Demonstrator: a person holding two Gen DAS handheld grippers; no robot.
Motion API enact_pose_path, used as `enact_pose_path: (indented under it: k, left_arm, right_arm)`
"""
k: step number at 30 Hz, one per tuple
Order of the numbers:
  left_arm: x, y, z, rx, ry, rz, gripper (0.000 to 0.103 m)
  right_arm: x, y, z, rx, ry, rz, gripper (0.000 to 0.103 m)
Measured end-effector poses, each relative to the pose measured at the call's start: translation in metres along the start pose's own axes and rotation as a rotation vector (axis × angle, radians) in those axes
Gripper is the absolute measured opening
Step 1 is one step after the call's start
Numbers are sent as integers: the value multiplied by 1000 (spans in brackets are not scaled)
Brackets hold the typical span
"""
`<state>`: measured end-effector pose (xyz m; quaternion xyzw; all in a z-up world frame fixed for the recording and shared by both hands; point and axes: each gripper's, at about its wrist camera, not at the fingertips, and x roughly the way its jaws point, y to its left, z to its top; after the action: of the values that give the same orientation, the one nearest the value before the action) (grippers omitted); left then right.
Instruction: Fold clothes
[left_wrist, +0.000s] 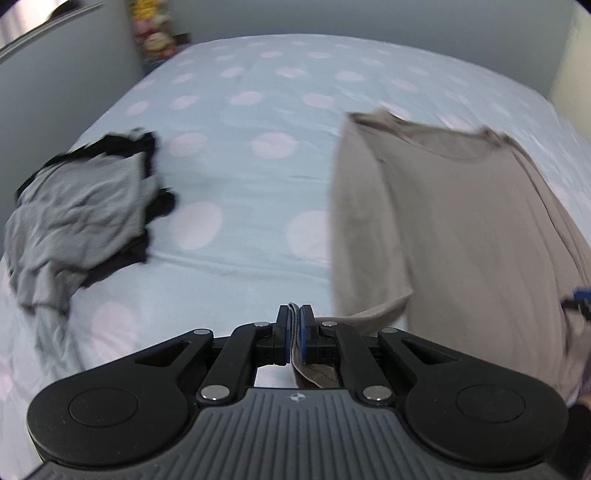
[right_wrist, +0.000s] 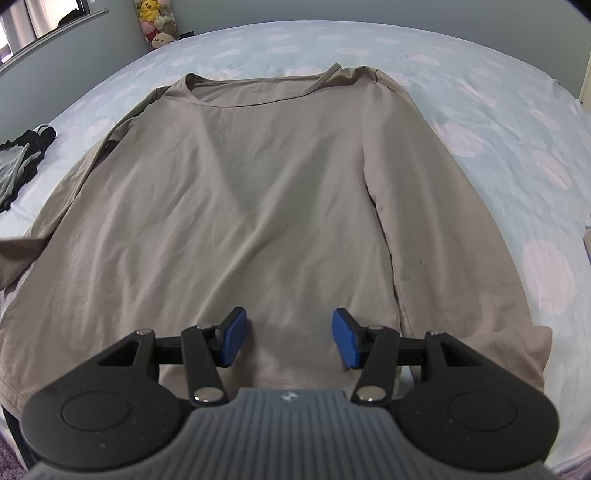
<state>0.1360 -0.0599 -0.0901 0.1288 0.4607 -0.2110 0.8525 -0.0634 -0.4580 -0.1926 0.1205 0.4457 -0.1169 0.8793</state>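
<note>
Left gripper (left_wrist: 295, 314) is clamped on the tan shirt (right_wrist: 258, 192), right gripper (right_wrist: 290, 338) hangs wide open over its near hem, no readable writing anywhere.

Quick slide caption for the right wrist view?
Open right tool poised over the hem of a taupe long-sleeve shirt laid flat on a polka-dot bed.

A plain taupe long-sleeved cotton top (right_wrist: 266, 192) lies on a pale blue bedsheet (right_wrist: 480, 110) patterned with large soft-pink polka dots. Beside it sits a crumpled heap of grey and black garments (left_wrist: 85, 218). Black two-finger grippers, the left (left_wrist: 295, 325) and the right (right_wrist: 290, 339), carry bright blue pads (right_wrist: 232, 338) on ribbed grey bodies. Yellow, pink and cream plush toys (right_wrist: 157, 22) stand against a grey-green wall (right_wrist: 74, 55).
</note>
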Motion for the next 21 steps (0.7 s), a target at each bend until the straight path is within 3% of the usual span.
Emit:
enact_pose_path:
  k: [7,16,21]
  left_arm:
    - [-11,68,8,-151,-33,87,3]
    - [10,140,33,-244,-63,244,3]
    - [29,154,35,-254,-19,285,3]
  right_arm:
    - [2,4,0,-16,9,-5,59]
    - [4,7,0,-38,17,-19,59]
    - [5,8,1,-46,26,-27,60]
